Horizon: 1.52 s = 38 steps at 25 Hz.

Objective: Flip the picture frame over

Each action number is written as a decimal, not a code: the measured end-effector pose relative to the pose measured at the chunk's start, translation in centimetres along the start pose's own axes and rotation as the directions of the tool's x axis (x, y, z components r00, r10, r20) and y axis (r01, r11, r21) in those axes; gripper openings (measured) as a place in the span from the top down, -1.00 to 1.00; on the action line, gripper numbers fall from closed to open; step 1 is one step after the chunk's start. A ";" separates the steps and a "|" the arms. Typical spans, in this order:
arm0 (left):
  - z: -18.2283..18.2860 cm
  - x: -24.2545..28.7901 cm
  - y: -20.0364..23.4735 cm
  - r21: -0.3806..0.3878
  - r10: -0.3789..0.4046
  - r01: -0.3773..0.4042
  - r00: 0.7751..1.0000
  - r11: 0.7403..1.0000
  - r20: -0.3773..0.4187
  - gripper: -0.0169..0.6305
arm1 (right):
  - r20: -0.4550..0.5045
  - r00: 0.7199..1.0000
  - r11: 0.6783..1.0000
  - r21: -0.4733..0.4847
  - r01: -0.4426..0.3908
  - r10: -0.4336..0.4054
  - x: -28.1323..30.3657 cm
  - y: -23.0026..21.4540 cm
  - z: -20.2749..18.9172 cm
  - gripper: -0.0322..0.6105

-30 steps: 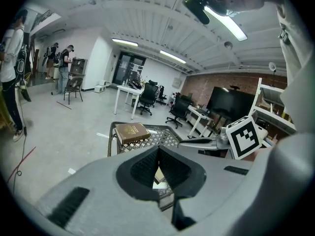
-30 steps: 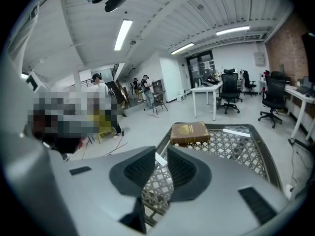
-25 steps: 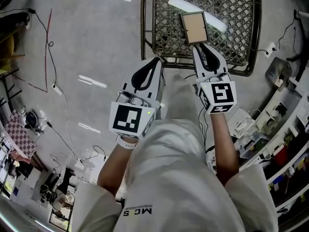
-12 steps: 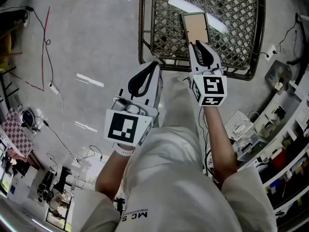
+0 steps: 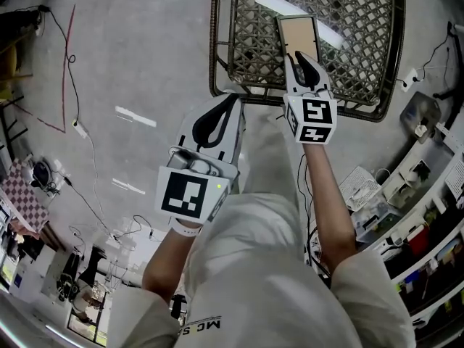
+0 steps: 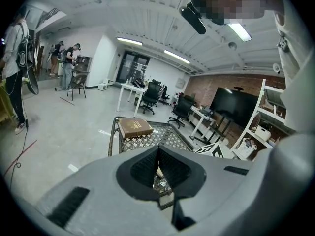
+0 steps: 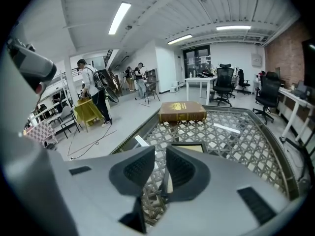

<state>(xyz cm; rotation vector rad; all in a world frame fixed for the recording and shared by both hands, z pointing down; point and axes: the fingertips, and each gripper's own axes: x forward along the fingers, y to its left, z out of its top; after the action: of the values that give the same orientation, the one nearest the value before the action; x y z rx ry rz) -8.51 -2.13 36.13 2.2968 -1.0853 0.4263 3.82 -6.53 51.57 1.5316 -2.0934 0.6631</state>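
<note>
The picture frame (image 5: 298, 36) lies flat on the lattice table (image 5: 215, 49) just beyond my right gripper (image 5: 300, 57), its jaws slightly parted and empty, so I'd work one jaw under the near edge before pinching, while my left gripper (image 5: 230, 98) hangs closed and empty.

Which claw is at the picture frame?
The right claw, open at the picture frame's near edge over the lattice table; the left claw hangs shut by the rim.

"What do you count there?"

"One picture frame (image 5: 298, 38), one brown book (image 7: 182, 111), one lattice table (image 5: 214, 42)."

"And grippers?"

"Two: one left gripper (image 5: 233, 95), one right gripper (image 5: 299, 54), each with one marker cube."
</note>
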 end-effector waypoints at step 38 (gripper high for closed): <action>-1.9 0.2 0.9 0.034 -0.007 0.008 0.999 0.999 -0.034 0.87 | -0.171 0.984 0.998 0.028 0.059 -0.053 6.2 -1.1 -6.9 0.67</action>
<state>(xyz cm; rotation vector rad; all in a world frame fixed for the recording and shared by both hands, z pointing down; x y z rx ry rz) -9.17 -1.55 38.10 2.3138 -1.0603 0.4822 3.74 -7.06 60.85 1.4899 -1.9149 0.7830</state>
